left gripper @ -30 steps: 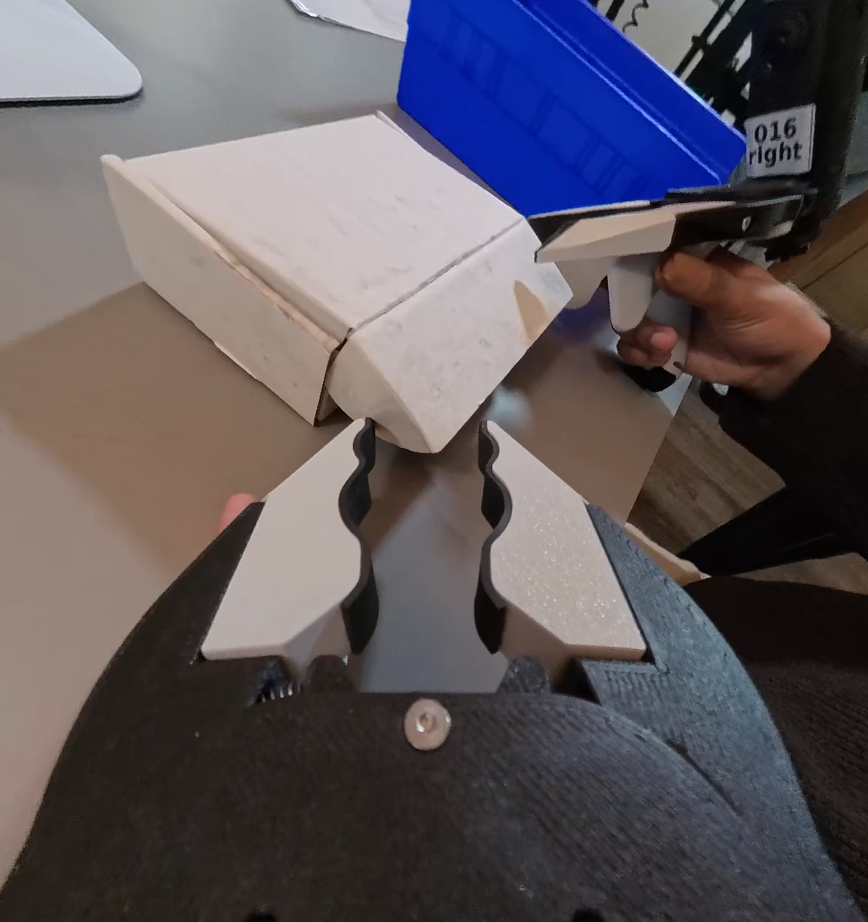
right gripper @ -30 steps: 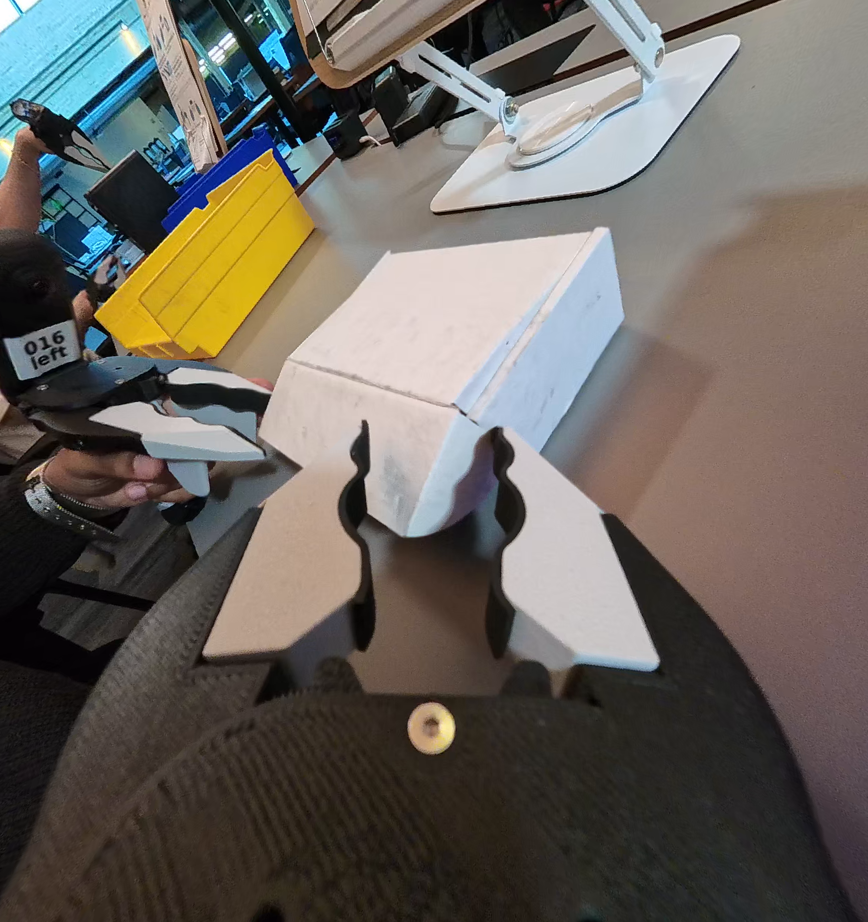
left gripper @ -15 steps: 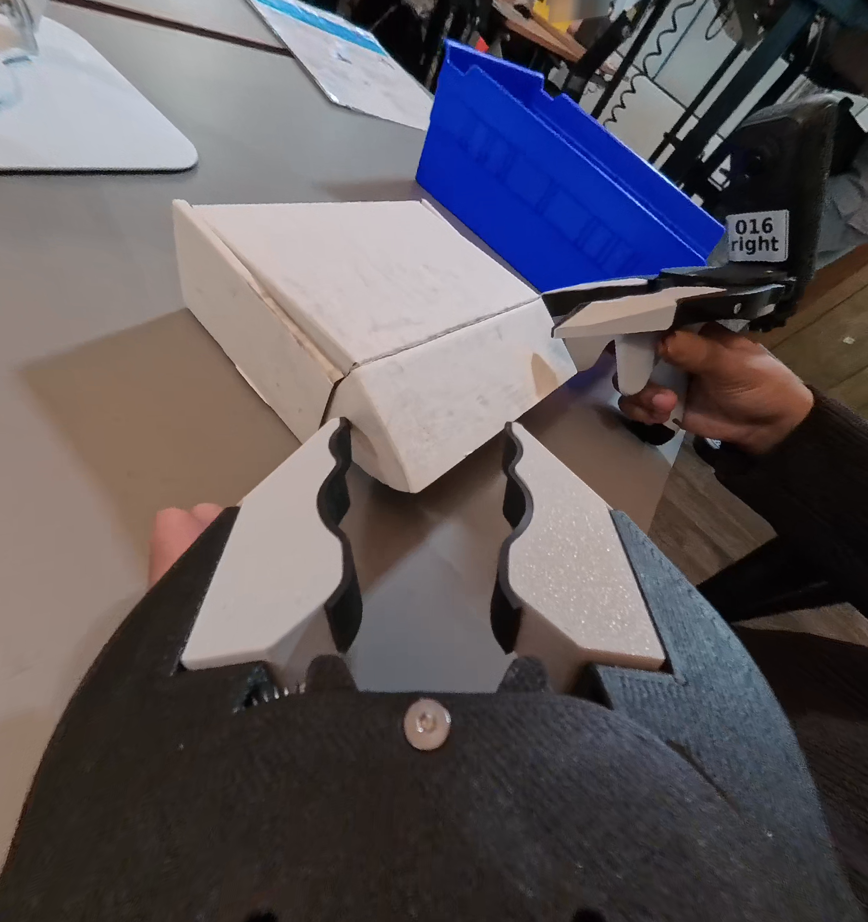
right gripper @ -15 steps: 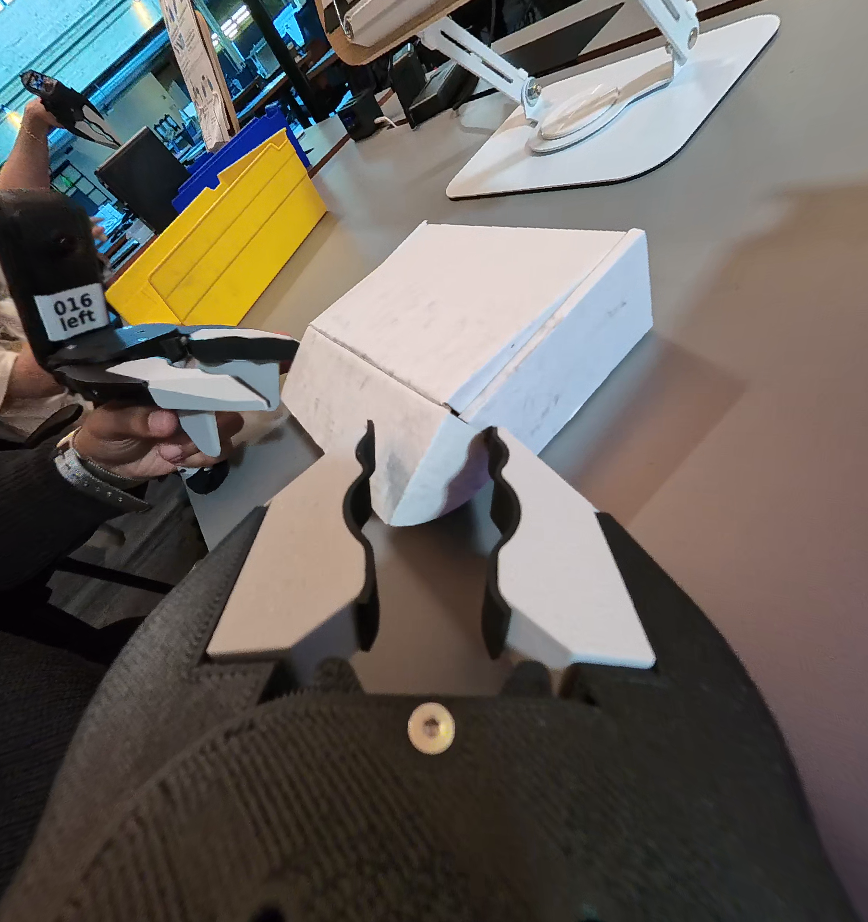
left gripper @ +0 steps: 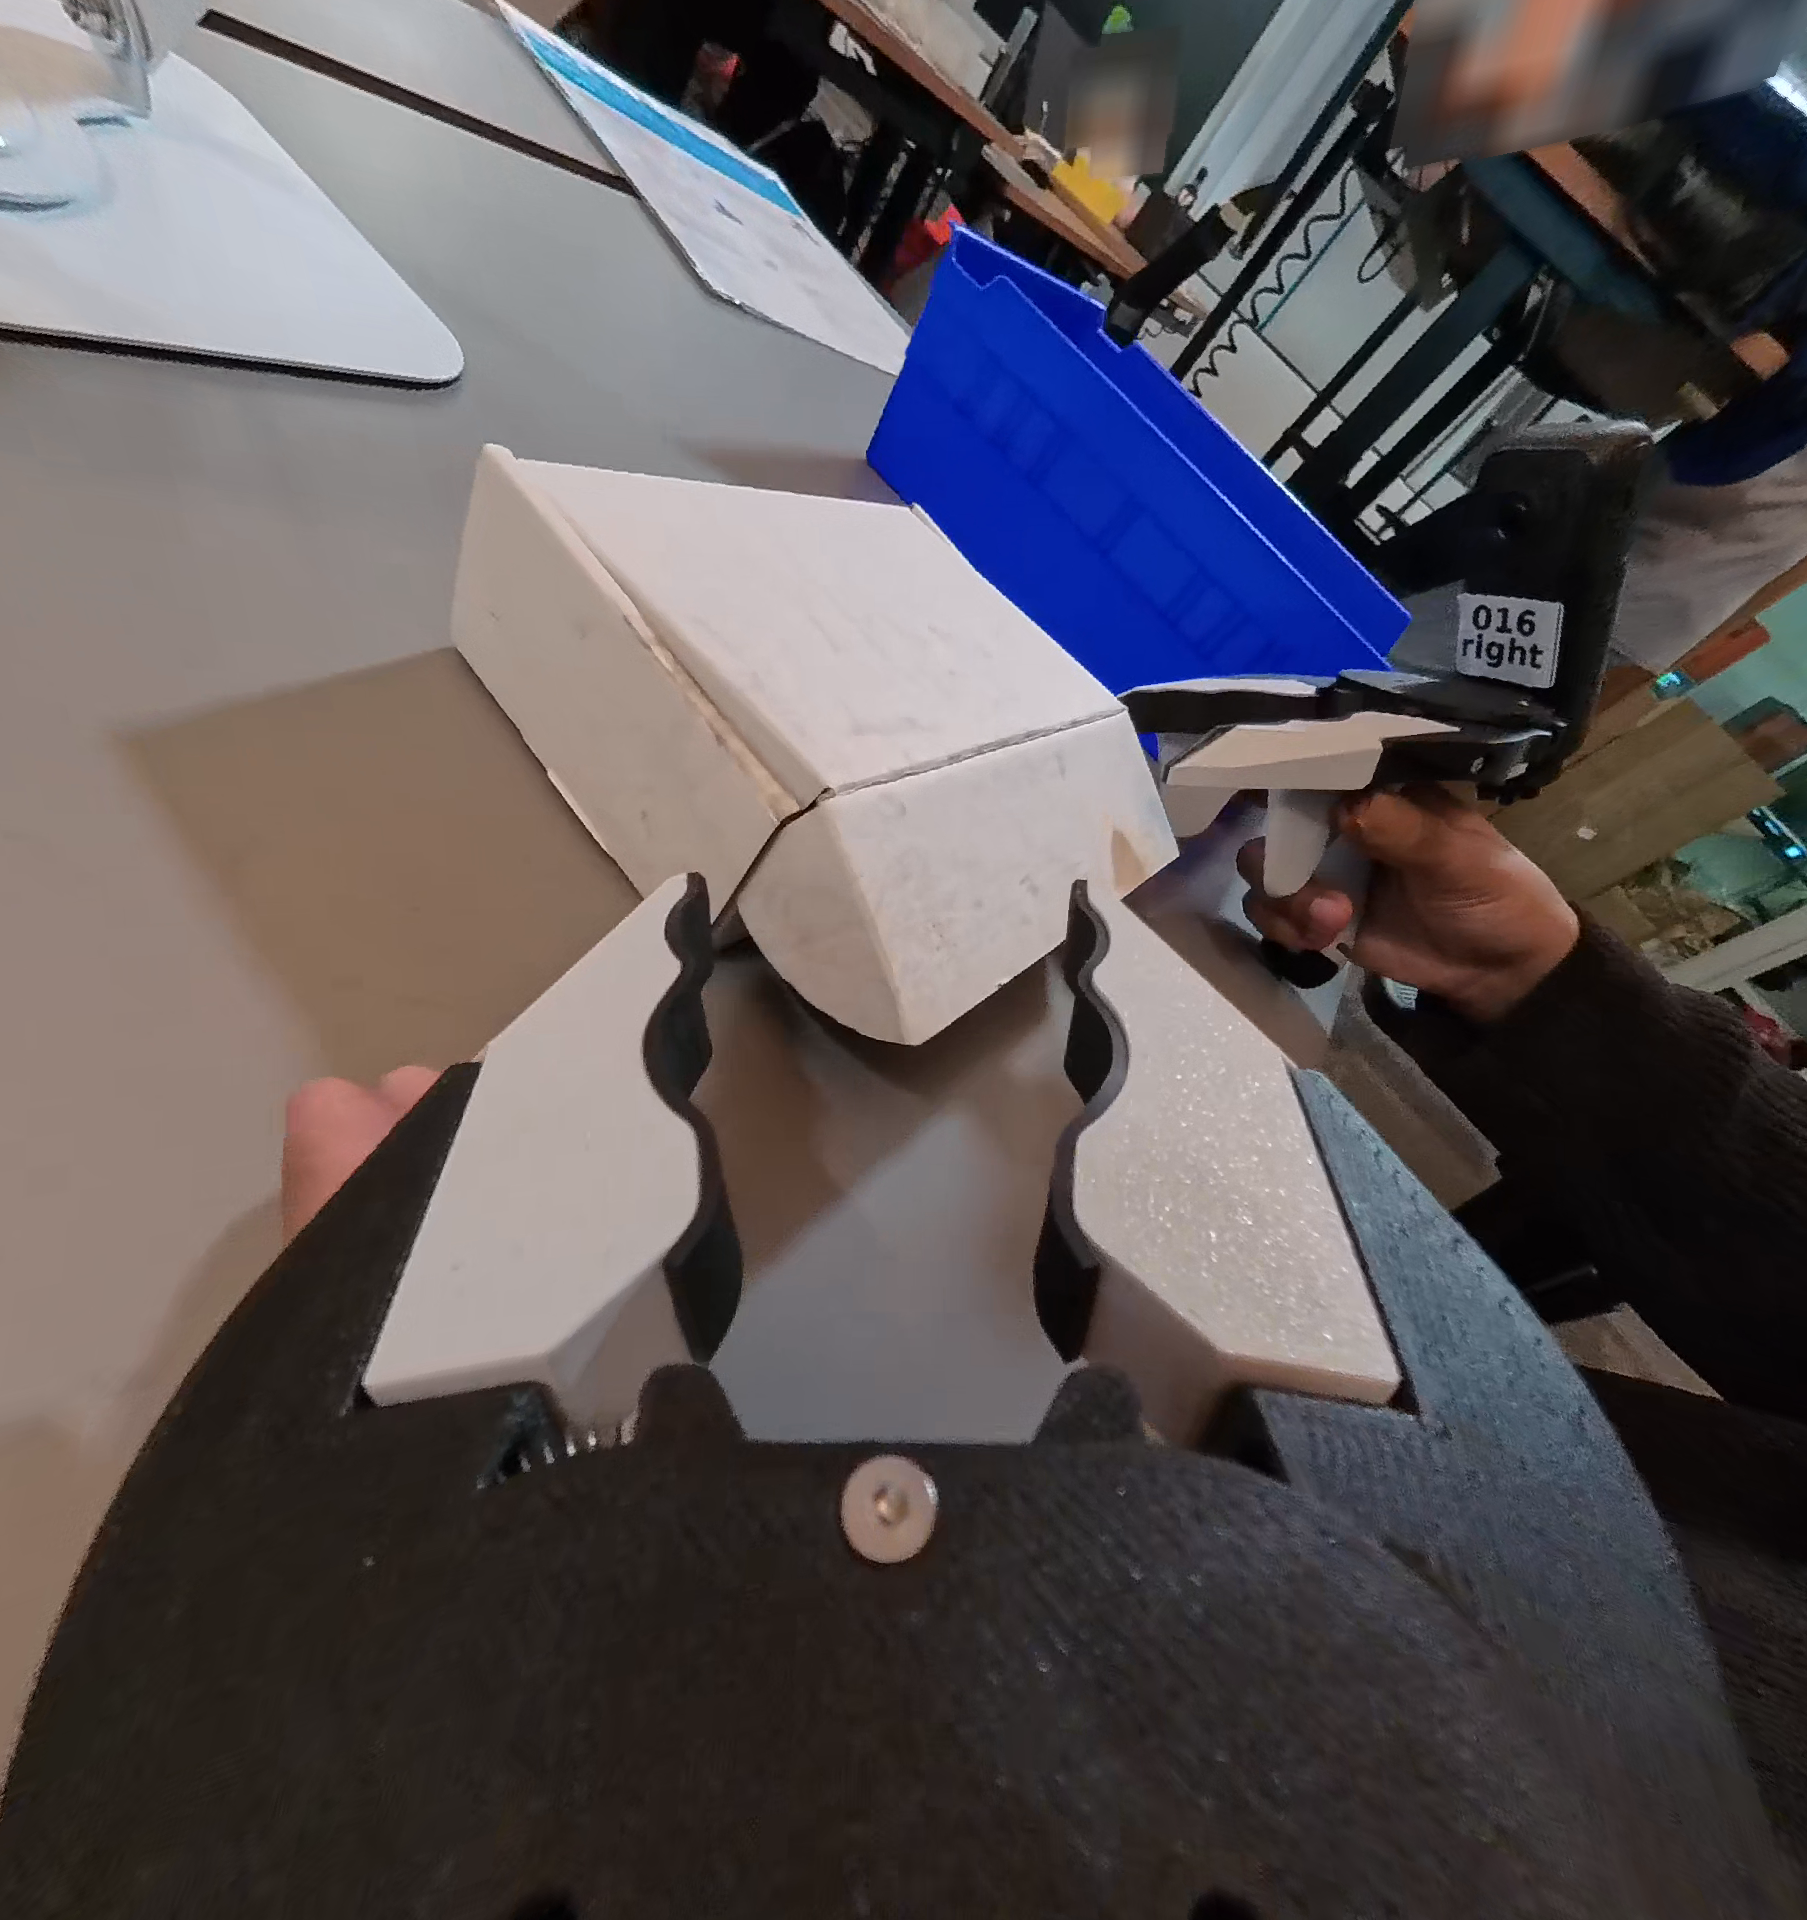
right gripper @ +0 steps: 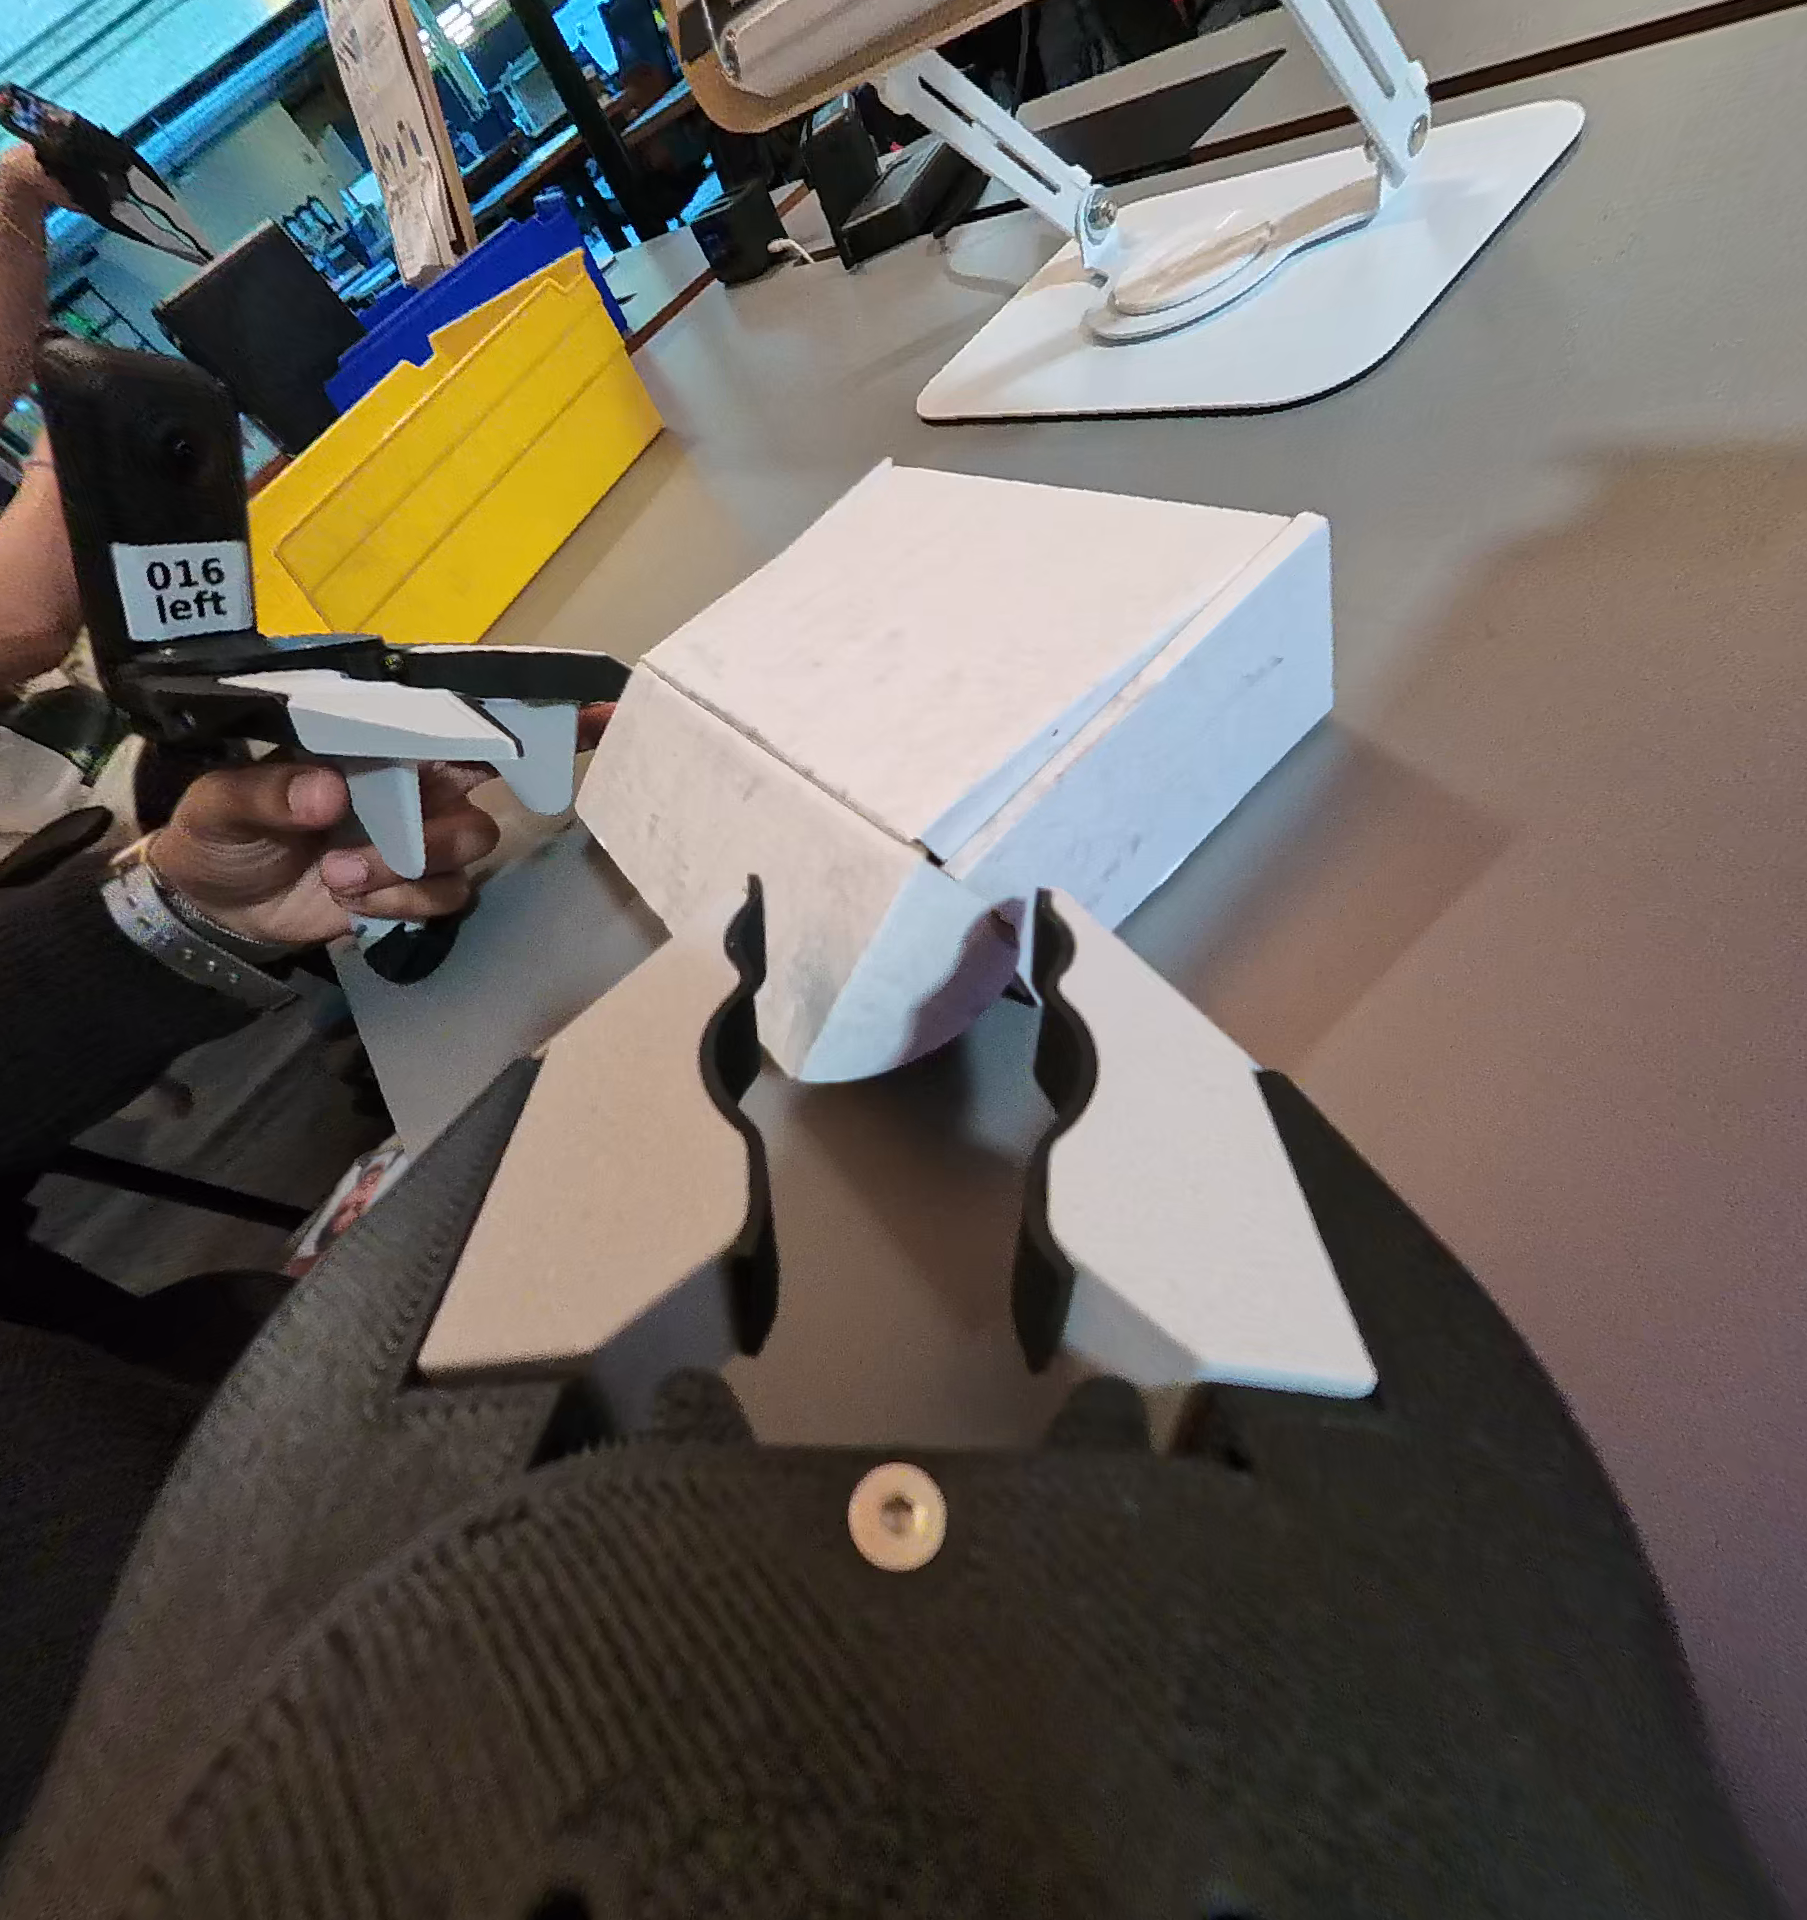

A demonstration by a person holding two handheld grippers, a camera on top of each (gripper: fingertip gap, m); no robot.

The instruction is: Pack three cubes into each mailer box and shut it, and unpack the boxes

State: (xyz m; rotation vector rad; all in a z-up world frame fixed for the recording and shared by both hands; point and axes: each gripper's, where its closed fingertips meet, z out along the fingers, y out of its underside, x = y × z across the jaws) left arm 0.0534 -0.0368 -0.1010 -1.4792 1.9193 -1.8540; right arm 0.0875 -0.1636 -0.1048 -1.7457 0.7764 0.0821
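The white mailer box [left gripper: 826,665] lay shut on the table [left gripper: 203,831], its front flap corners between the spread, empty fingers of the left gripper [left gripper: 883,966] and right gripper [right gripper: 894,961]. No cubes showed, so packing seemed done or unpacking pending. Each gripper carried a small printed sticker [left gripper: 1505,639].

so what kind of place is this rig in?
Looks like a shared lab or workshop, not a home. Long grey worktable carries a yellow parts bin and a blue parts bin. More benches and another person raising a gripper show behind. White mailer box sits between the two grippers.
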